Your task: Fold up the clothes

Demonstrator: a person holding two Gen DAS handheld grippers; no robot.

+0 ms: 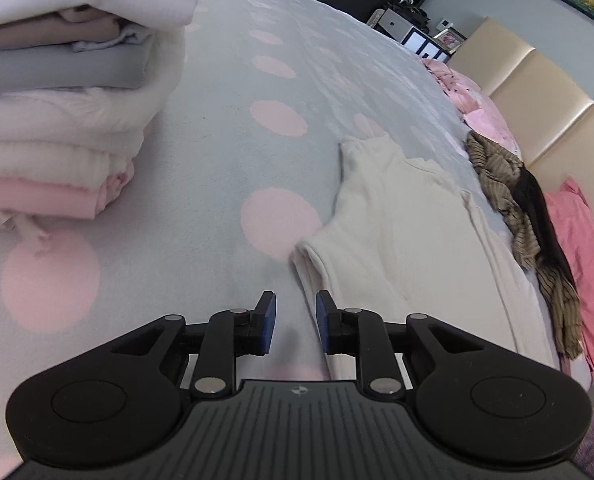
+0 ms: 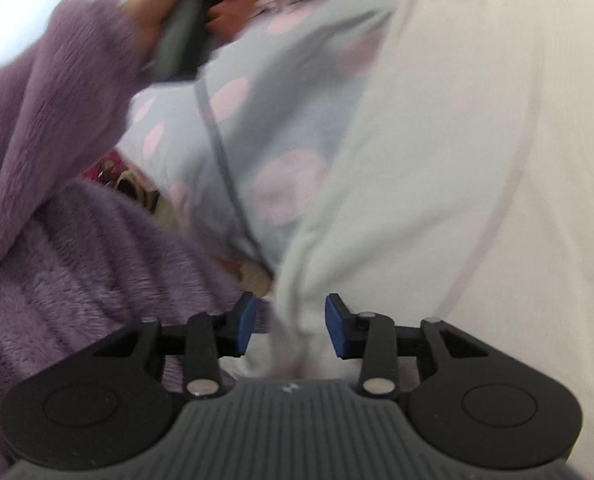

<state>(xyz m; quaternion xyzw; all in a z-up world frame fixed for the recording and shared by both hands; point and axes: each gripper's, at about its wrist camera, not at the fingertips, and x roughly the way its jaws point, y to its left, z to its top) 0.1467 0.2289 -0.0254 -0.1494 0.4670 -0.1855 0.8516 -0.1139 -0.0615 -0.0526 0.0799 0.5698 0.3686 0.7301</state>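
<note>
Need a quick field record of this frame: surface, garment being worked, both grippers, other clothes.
surface: bed cover, grey-blue with pink dots
garment: cream top, lying flat on the cover
left gripper: open, nothing between the pads, just left of the garment's edge
right gripper: open, bunched cream fabric between the pads, not pinched
folded stack: white, grey and pink items, far left
unfolded pile: striped brown and dark clothes by the headboard
</note>
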